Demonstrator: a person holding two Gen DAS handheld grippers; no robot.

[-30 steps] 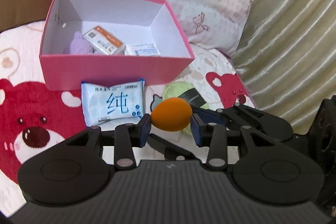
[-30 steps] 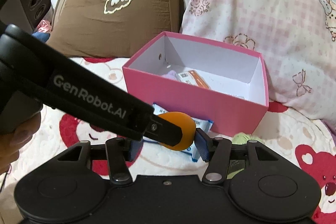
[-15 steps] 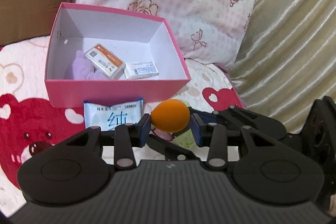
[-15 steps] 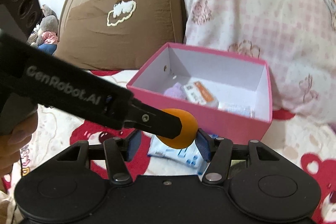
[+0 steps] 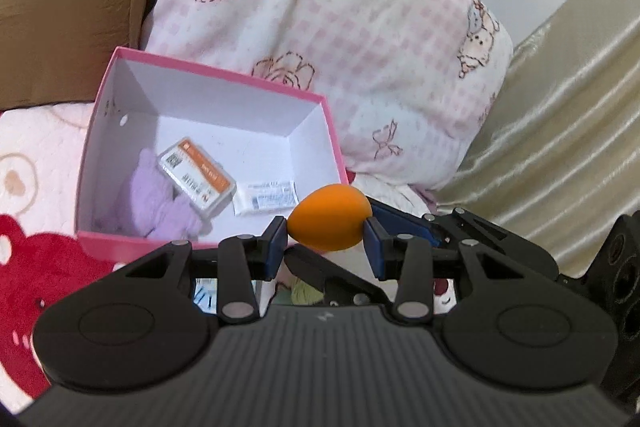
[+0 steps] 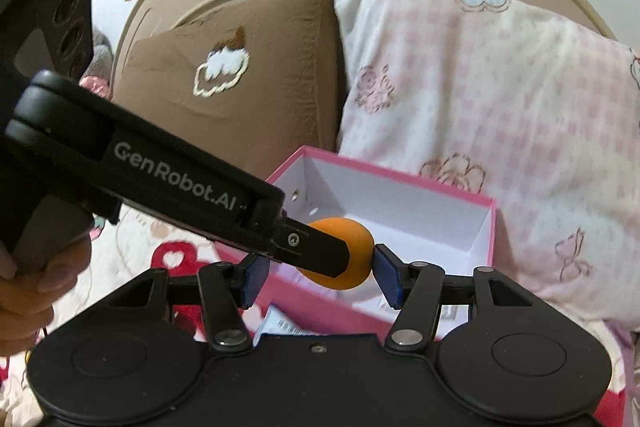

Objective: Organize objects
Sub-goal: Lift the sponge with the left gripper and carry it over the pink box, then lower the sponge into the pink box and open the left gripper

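An orange egg-shaped sponge is pinched end to end between the blue pads of my left gripper, which is shut on it. It hangs over the near right corner of the open pink box. In the right wrist view the sponge also sits between the jaws of my right gripper. The right pad touches it; the left pad stands off, with the left gripper's finger in the gap. The box lies just beyond.
Inside the box lie an orange-and-white medicine carton, a purple soft item and a white packet. A wipes pack and a green item peek out below. Brown pillow, pink pillow, gold fabric.
Both grippers have risen and moved toward the box with the sponge between them. The box now sits lower and closer in both views; the wipes pack has slipped under the gripper bodies.
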